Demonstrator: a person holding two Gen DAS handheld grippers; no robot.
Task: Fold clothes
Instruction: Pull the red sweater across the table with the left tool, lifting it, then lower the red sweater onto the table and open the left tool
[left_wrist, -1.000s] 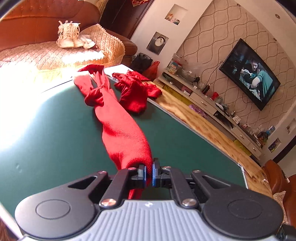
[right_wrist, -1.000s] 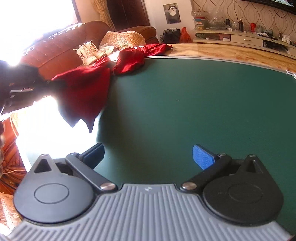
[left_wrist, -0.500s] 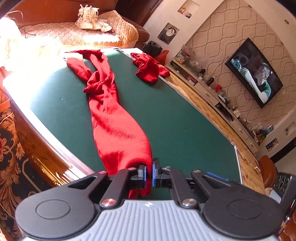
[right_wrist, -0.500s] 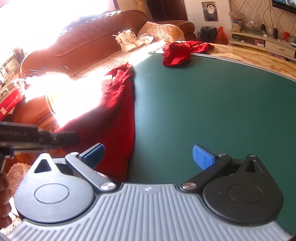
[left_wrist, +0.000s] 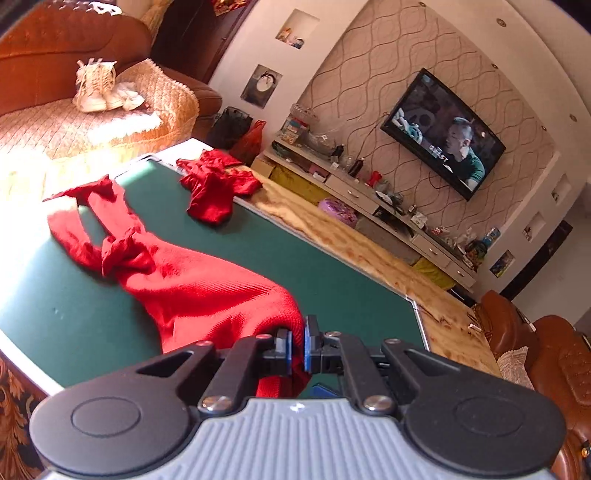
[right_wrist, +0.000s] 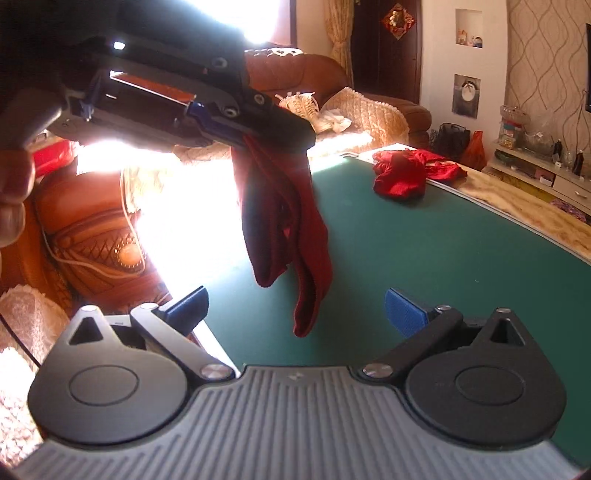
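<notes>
Left gripper (left_wrist: 297, 345) clamped on one end of the red knit garment (left_wrist: 207, 291); blue pads pinch the fabric between them. In the left wrist view, rest of the garment trails across the green tabletop (left_wrist: 332, 266) toward the far-left corner, bunched and twisted midway, far end near the sunlit edge. In the right wrist view, same gripper seen from the side above the tabletop's left edge, held end of the garment (right_wrist: 291, 229) hanging down from it in loose folds.

Right gripper (right_wrist: 295, 312) spread wide, nothing between the pads, low over the tabletop near its left edge, just beside the hanging fabric.

Second red garment (left_wrist: 216, 188) crumpled at the far corner, well apart. Sofa (left_wrist: 92, 122) behind with white sneakers (left_wrist: 96, 86) on the cushion. TV (left_wrist: 443, 133) on the wall.
</notes>
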